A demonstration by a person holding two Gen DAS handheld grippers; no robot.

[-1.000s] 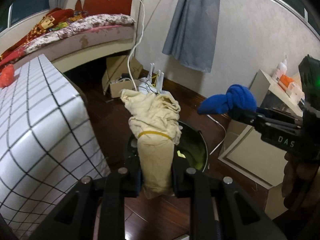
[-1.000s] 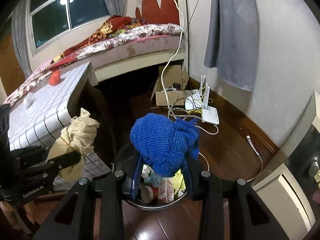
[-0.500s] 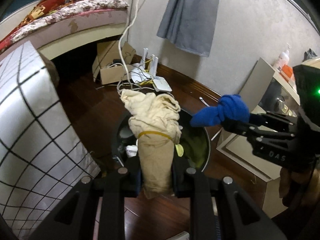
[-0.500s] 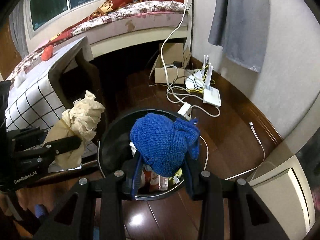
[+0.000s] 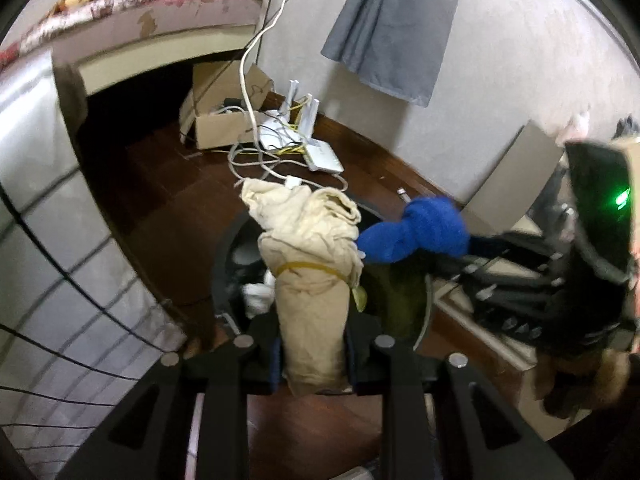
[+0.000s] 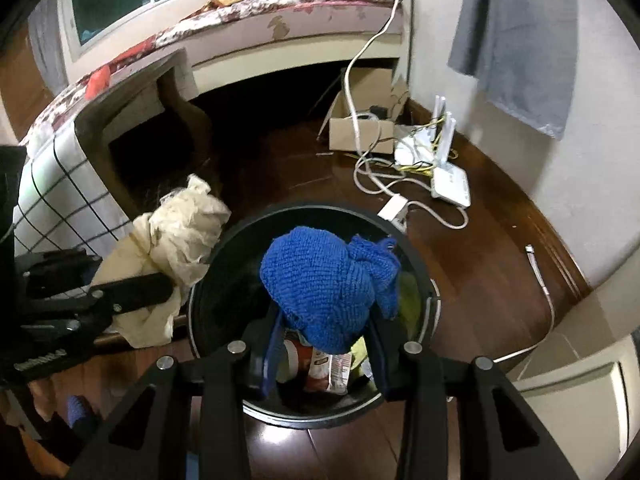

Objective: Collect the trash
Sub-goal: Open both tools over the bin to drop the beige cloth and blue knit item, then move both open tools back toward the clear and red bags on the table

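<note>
My left gripper (image 5: 314, 346) is shut on a cream cloth bundle (image 5: 310, 280) tied with a yellow rubber band, held upright at the near-left edge of a round black trash bin (image 5: 228, 264). My right gripper (image 6: 320, 344) is shut on a blue knitted bundle (image 6: 320, 280), held over the open bin (image 6: 424, 280), which holds wrappers and a cup. In the left wrist view the blue bundle (image 5: 416, 234) nearly touches the cream cloth. In the right wrist view the cream bundle (image 6: 176, 240) sits just left of the bin rim.
A table with a checked cloth (image 5: 48, 264) stands left of the bin. Routers (image 6: 448, 176), white cables and a cardboard box (image 6: 360, 128) lie on the wooden floor behind. A white cabinet (image 6: 580, 376) is at right. A bed (image 6: 280, 8) runs along the back wall.
Both grippers have moved forward and down toward the bin. The blue bundle now hangs over the bin opening and sits closer to the cream bundle.
</note>
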